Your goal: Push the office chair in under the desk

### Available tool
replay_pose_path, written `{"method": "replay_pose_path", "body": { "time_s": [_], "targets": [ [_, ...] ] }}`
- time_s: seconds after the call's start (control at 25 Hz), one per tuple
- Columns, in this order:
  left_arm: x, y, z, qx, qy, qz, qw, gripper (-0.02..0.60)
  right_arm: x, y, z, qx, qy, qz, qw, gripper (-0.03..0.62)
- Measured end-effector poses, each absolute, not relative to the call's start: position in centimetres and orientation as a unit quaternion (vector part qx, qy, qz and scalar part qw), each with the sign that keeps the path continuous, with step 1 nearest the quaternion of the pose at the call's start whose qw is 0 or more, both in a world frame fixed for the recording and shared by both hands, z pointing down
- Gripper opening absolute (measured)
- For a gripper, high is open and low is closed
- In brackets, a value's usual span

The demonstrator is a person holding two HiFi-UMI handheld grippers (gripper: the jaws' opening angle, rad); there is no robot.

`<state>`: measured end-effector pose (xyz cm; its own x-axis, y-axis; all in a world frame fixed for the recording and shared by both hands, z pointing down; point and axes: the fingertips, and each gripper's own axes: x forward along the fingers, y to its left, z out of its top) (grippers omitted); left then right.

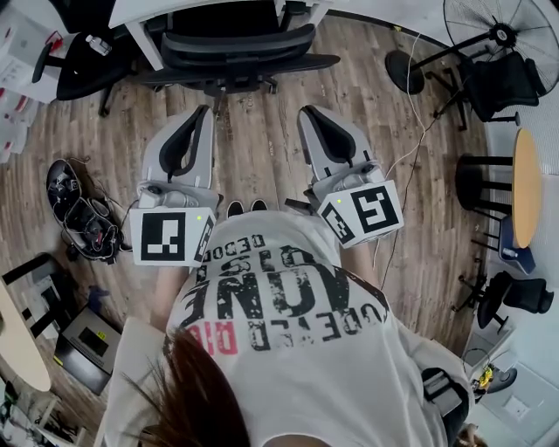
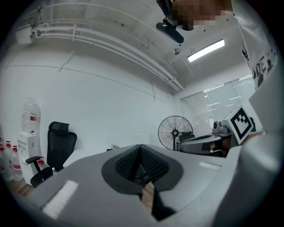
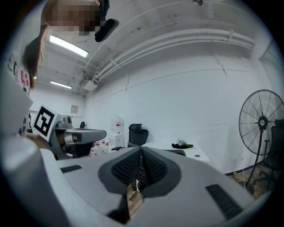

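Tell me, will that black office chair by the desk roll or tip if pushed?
Probably roll: the office chair stands on a wide star base over smooth wood floor. Tipping seems unlikely with legs spread that far. It looks bulky, so expect some weight behind a push.

floor (image 1: 262,148): brown wood planks, bare in the middle
table (image 1: 148,12): white, at the far edge; its leg stands on the floor
chair (image 1: 236,48): black, base on the floor, seat partly under the table
second chair (image 1: 74,65): black, on the floor left of the table leg
fan (image 1: 404,70): round black base on the floor, far right
cable (image 1: 409,144): thin, white, trailing over the planks from near the fan base
gear pile (image 1: 83,214): black items and tangled cords, left side
case (image 1: 87,342): dark box, near left
round table (image 1: 527,188): wooden top, right edge, black stools beside it
shoes (image 1: 247,207): two black toes, mid-floor
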<state>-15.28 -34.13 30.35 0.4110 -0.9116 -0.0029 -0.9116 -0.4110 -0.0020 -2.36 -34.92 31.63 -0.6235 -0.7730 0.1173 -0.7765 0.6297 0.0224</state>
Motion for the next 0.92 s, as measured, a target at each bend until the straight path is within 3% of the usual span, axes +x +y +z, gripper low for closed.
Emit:
{"method": "replay_pose_path", "body": {
  "time_s": [0.92],
  "targets": [
    [-14.6, -35.4, 30.9, -0.849, 0.528, -0.003, -0.004, 0.012, -2.4, -35.9, 32.3, 0.434, -0.899, 0.021, 0.059, 0.028]
  ]
}}
